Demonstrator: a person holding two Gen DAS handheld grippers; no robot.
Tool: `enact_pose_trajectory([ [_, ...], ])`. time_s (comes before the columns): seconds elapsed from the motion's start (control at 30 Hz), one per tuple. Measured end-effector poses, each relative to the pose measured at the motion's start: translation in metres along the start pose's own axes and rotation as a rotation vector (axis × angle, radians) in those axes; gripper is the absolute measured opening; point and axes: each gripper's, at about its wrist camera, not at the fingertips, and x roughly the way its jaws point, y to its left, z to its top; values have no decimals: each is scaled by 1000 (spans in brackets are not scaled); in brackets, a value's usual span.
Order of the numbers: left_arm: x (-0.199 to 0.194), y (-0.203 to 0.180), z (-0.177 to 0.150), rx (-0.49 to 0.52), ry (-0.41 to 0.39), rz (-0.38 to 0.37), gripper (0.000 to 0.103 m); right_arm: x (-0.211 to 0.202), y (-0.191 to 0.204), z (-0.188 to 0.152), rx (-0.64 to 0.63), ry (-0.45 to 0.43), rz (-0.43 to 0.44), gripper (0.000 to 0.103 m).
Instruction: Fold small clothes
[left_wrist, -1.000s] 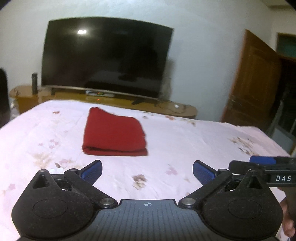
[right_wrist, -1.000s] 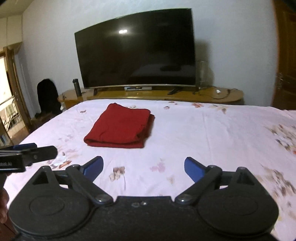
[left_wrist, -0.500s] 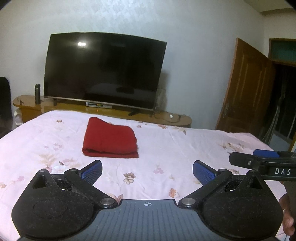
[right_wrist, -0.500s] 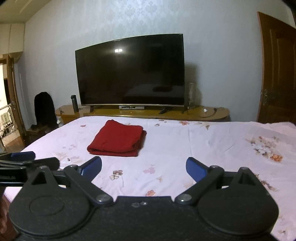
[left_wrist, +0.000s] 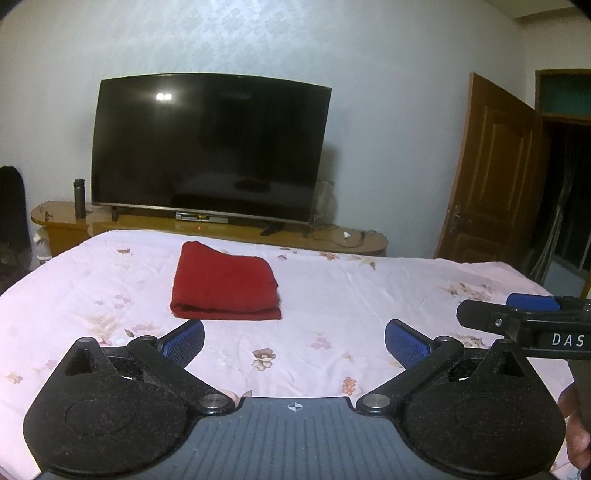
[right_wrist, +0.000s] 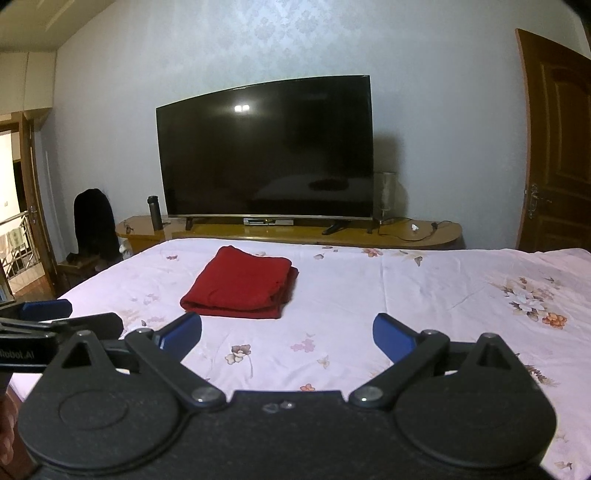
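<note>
**Red cloth lies folded; both grippers held clear**

Left wrist view: the left gripper (left_wrist: 293, 338) has its fingers spread wide, pinching nothing. The red cloth (left_wrist: 225, 286) lies folded in a neat rectangle on the flowered bedsheet (left_wrist: 406, 288), well apart from the fingers, in front of the television (left_wrist: 210, 147).

Right wrist view: the right gripper (right_wrist: 287, 334) is likewise spread and empty above the sheet. The fold looks finished; a good finish means lifting both tools straight away without snagging the cloth's layered right edge.
</note>
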Motion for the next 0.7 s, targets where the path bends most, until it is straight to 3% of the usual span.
enact_pose_trajectory([
  [0.7,4,-6,-1,10,-2,-13,103,-4,-10,1,16,-7,-13,100],
])
